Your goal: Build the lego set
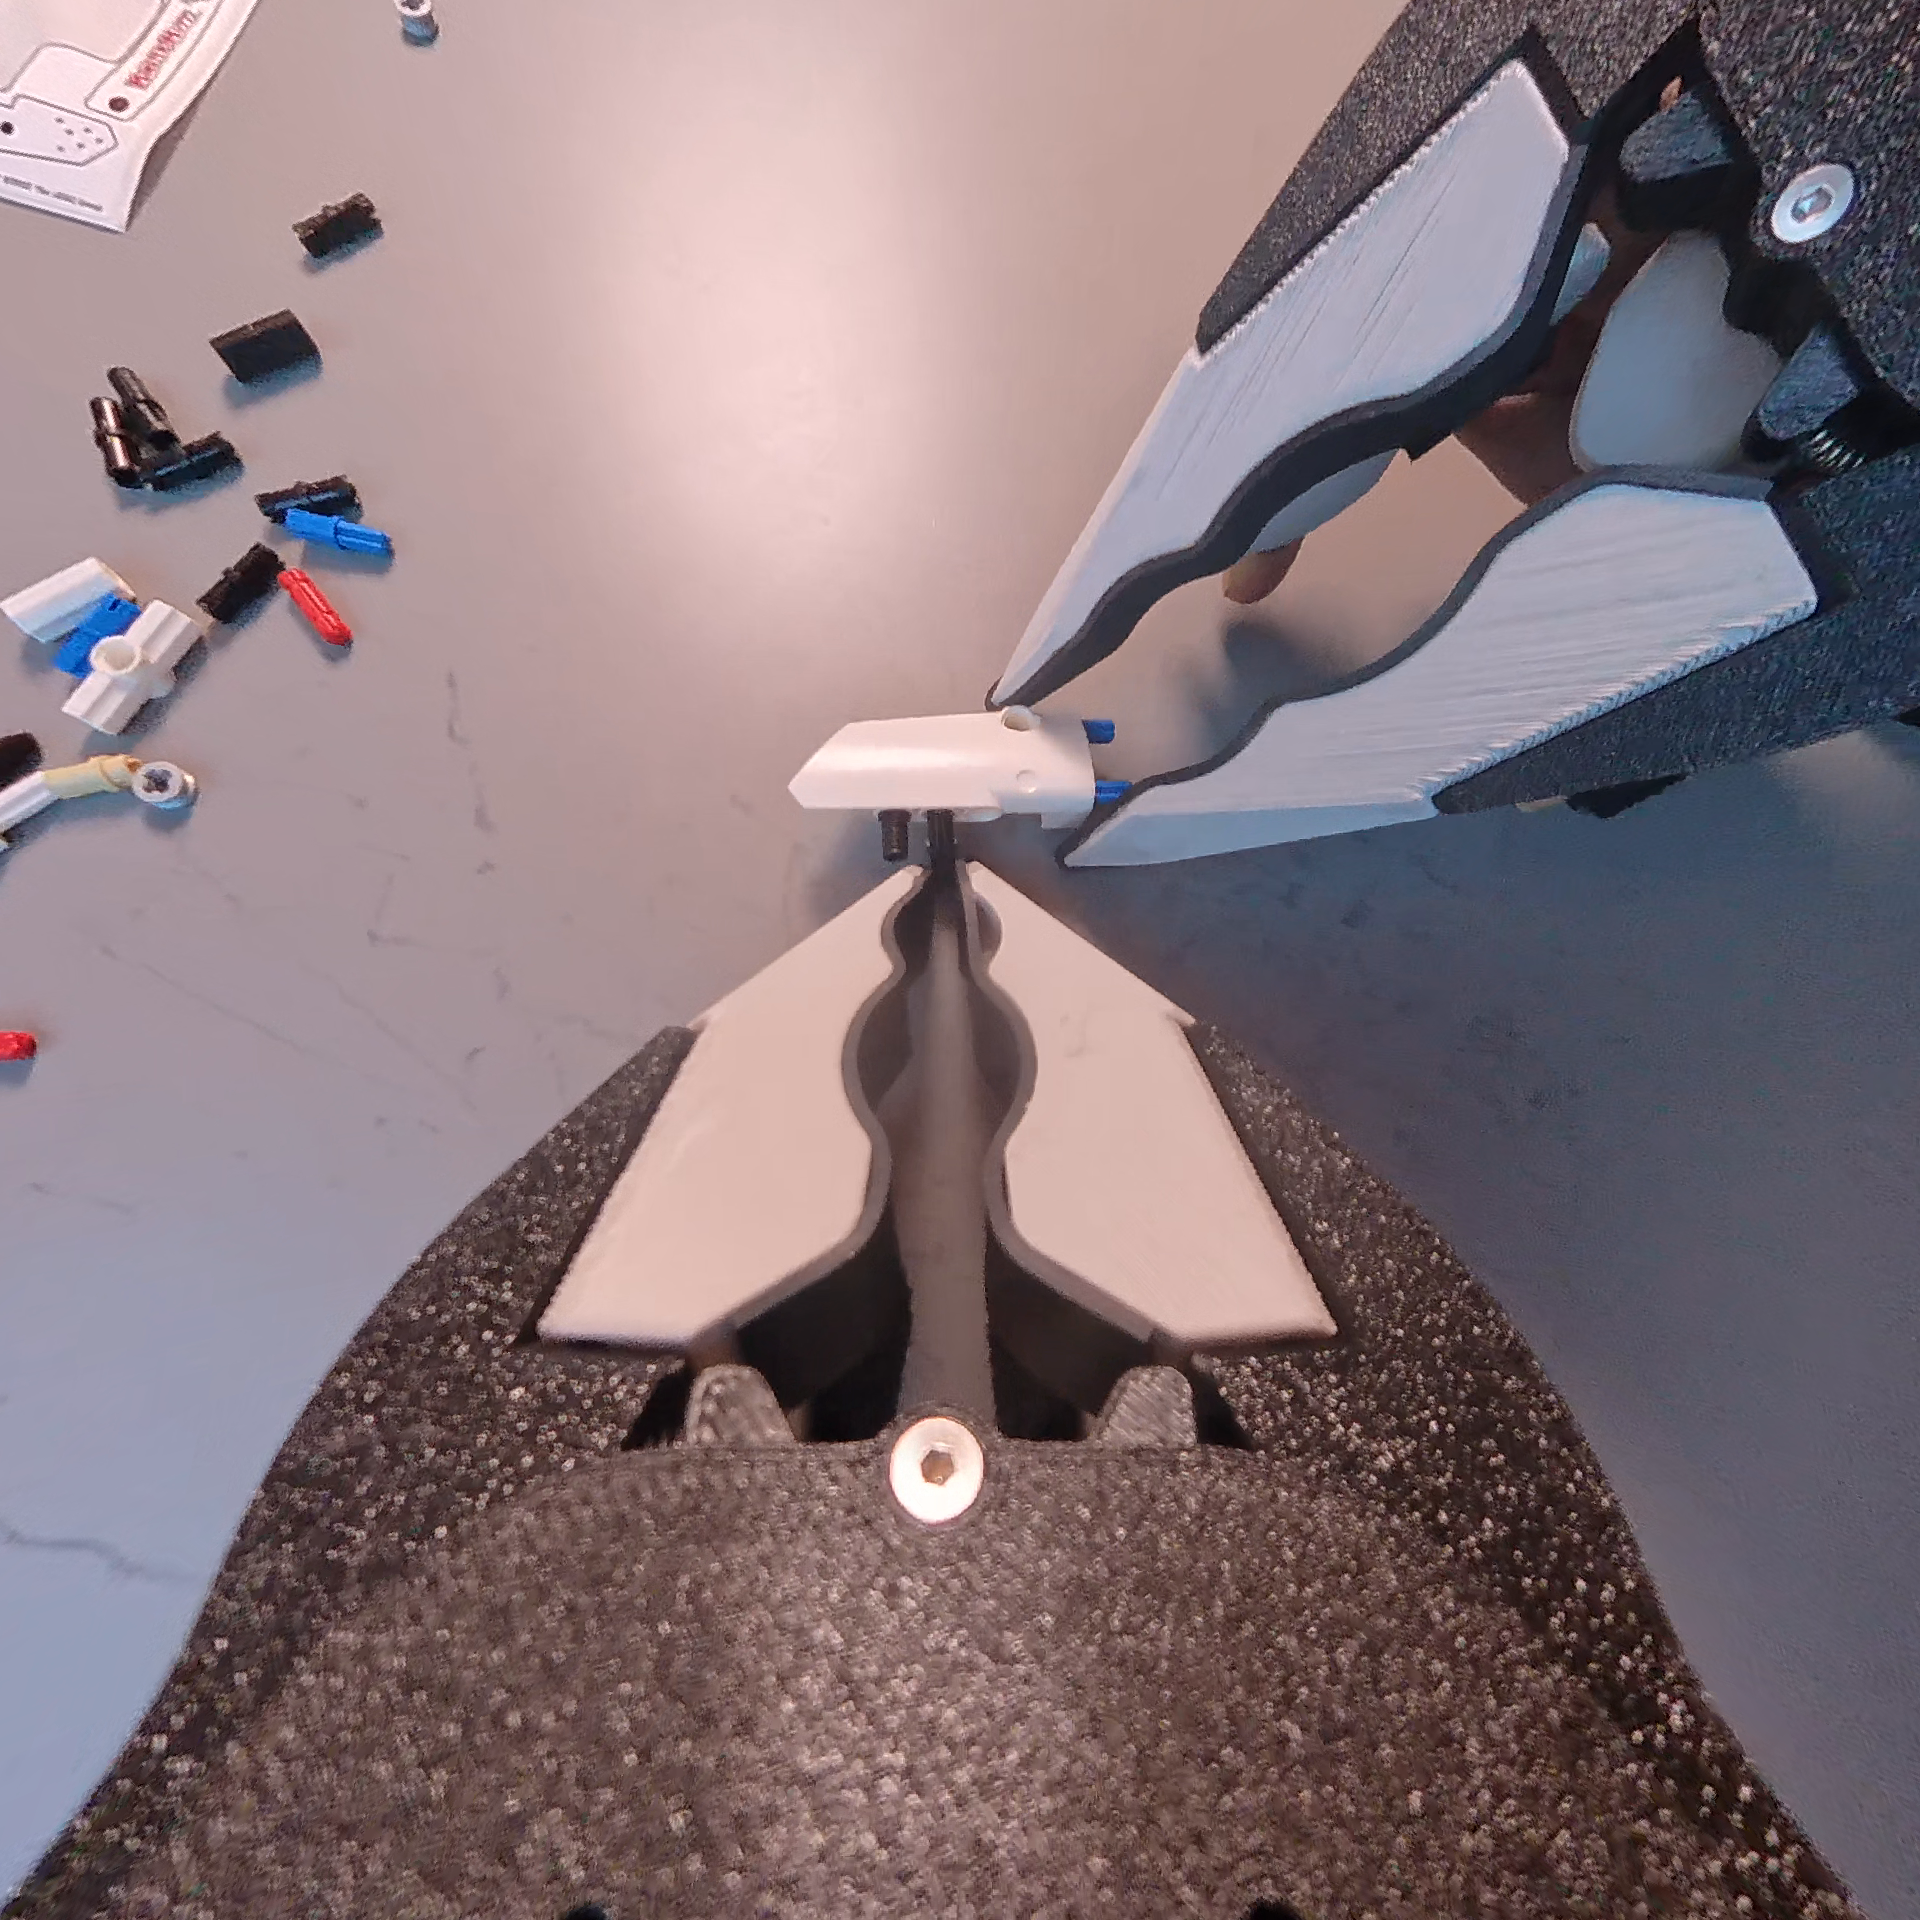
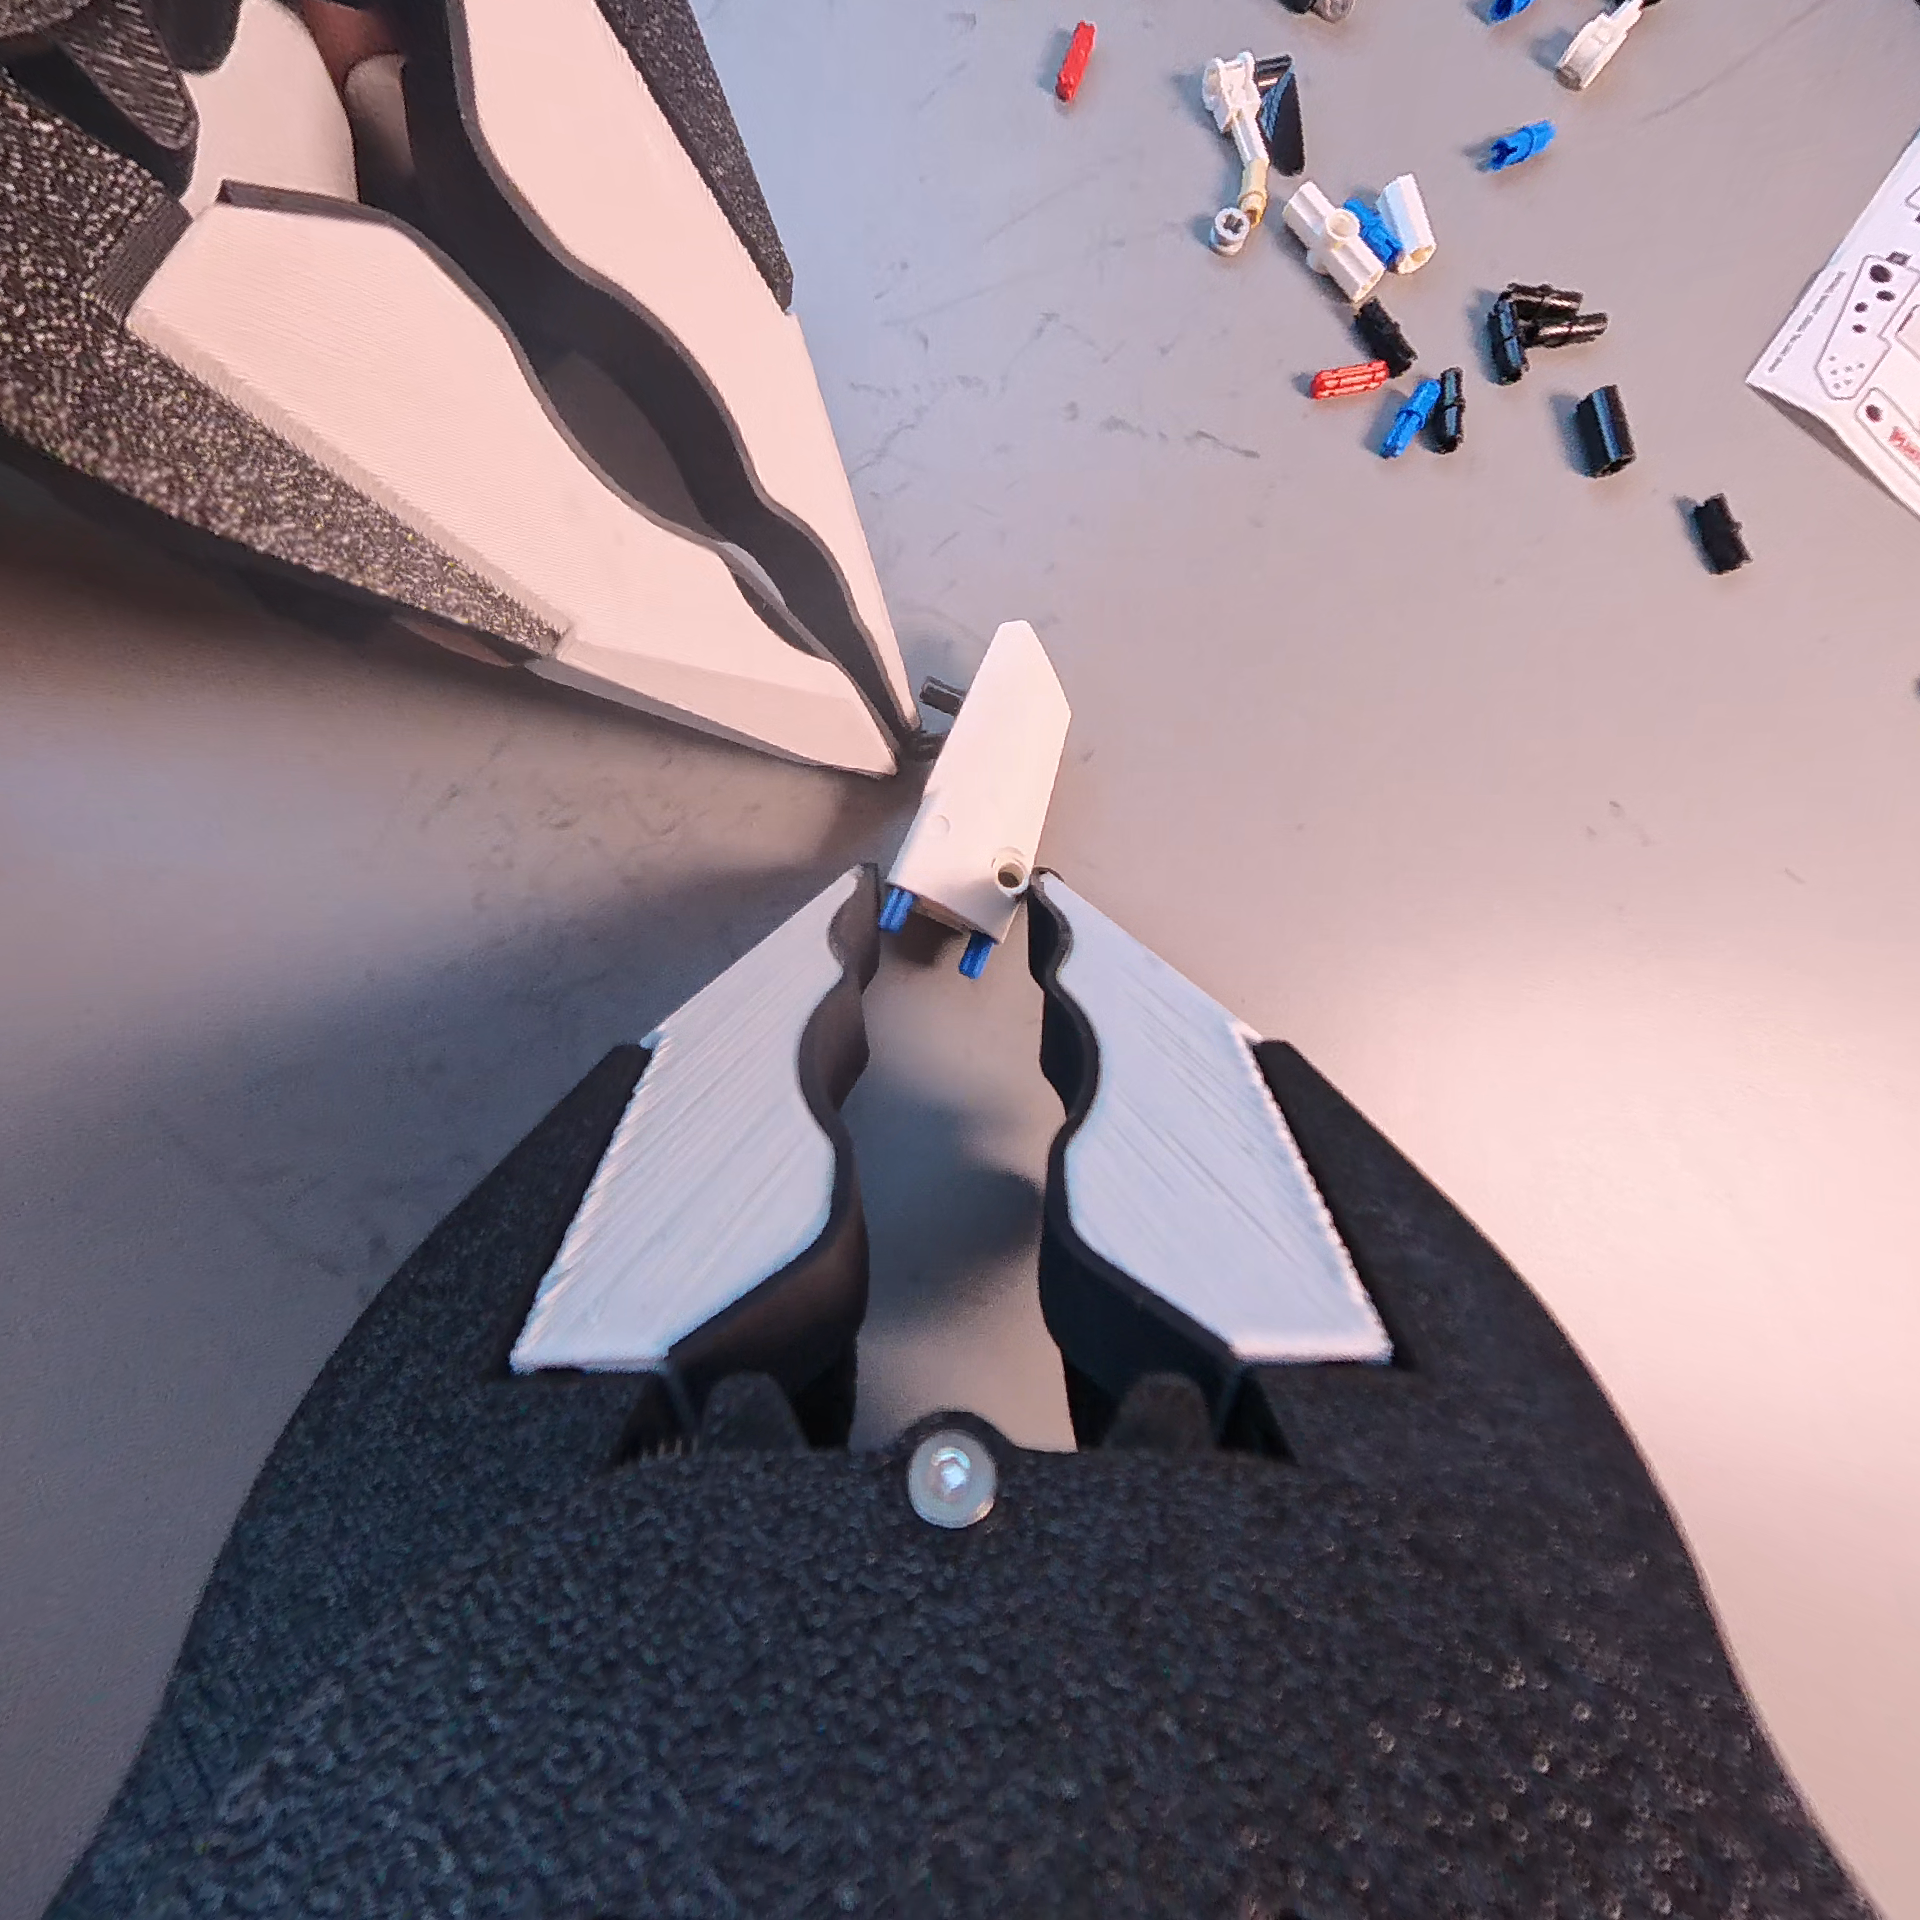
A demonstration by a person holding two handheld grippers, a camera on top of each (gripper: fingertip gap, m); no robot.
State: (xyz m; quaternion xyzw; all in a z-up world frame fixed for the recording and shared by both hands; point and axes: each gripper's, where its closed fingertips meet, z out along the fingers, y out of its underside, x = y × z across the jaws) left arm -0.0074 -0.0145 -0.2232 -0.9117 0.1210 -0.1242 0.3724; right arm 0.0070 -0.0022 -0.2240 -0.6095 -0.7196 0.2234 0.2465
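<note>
Lego panel (image 1: 940,774) — a white, wedge-shaped piece with two blue pins (image 2: 971,954) at its blunt end and two black pins (image 1: 914,834) on one side — sits between the two grippers, just above or on the grey table (image 1: 727,364); which of the two cannot be told. In the left wrist view, the left gripper (image 1: 940,878) has its fingers drawn together at the tips, pinching the nearer black pin. The right gripper (image 2: 951,883) comes in from the upper right, its fingers (image 2: 727,1143) set apart and clasping the panel's blunt end, one tip at each side, the blue pins poking back into the gap. A person's fingertip (image 1: 1262,571) shows behind that gripper.

Farther off, well apart from the panel, loose parts are scattered: a red pin (image 2: 1348,379), a blue pin (image 1: 338,530), several black connectors (image 2: 1538,317) and a cluster of white pieces (image 2: 1351,234) — beyond them, a printed sheet (image 1: 94,94) at the table's edge of view.
</note>
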